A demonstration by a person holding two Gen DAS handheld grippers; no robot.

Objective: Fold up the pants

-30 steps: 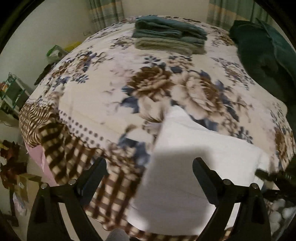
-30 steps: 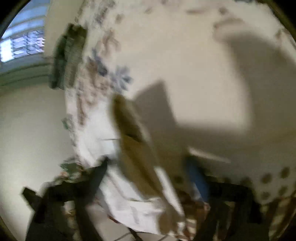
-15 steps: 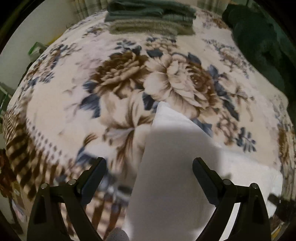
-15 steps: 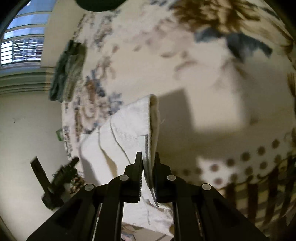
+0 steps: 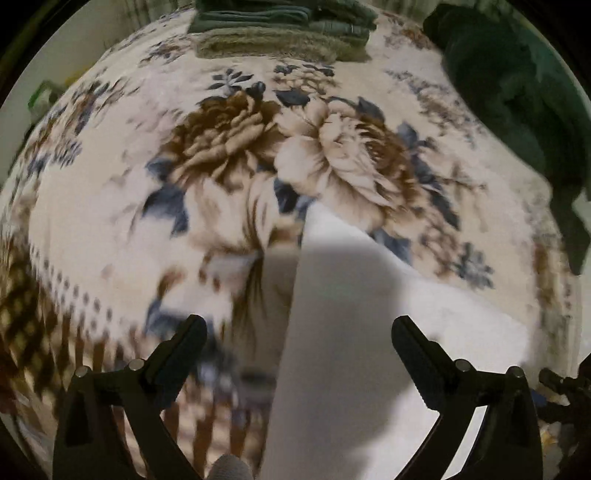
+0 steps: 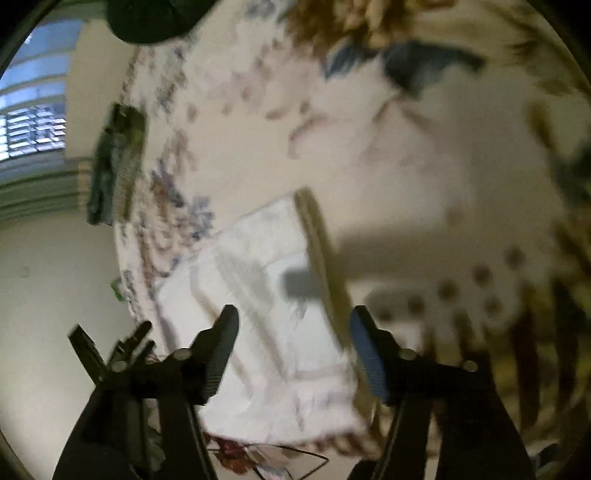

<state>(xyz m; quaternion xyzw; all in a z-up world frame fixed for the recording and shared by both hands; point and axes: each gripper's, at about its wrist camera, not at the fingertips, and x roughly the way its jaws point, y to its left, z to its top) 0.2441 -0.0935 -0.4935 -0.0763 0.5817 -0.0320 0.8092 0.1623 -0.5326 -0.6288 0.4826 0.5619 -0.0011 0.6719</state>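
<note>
The white pants [image 5: 362, 332] lie folded on the floral bedspread [image 5: 258, 147], near its front edge. My left gripper [image 5: 297, 332] is open above the pants' left edge, holding nothing. In the right wrist view the pants [image 6: 266, 306] show as a white folded slab with a thick edge on the right. My right gripper [image 6: 293, 317] is open just above them, with the jaws spread on either side of that edge. The view is blurred.
A stack of folded green and grey clothes [image 5: 284, 29] sits at the far end of the bed, also in the right wrist view [image 6: 114, 162]. A dark green garment [image 5: 517, 96] lies at the far right. The bed's checked border [image 5: 33, 332] hangs at the left.
My right gripper was shut on the pants' edge half a second ago and has opened, letting the fabric drop flat. My left gripper has moved forward over the bed, still open.
</note>
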